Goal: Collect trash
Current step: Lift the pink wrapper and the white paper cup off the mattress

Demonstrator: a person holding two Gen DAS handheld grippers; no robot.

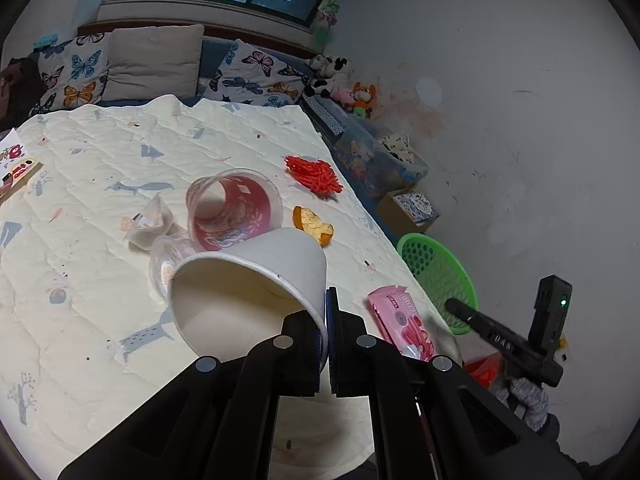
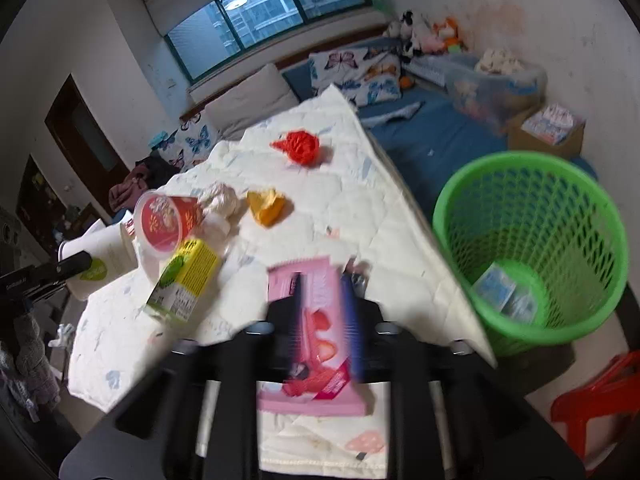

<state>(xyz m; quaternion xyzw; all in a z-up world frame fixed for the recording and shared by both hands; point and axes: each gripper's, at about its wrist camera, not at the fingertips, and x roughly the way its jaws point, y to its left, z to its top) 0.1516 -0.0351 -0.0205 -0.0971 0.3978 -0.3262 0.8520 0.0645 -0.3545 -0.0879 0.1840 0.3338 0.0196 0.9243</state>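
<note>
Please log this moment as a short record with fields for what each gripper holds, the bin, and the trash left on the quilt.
left gripper: shut on the rim of the white paper cup
right gripper: open, pink snack wrapper between its fingers
bin: green mesh basket on the floor beside the quilt, some paper inside
left on quilt: red-lined plastic cup, orange peel, red net, yellow-green carton
</note>
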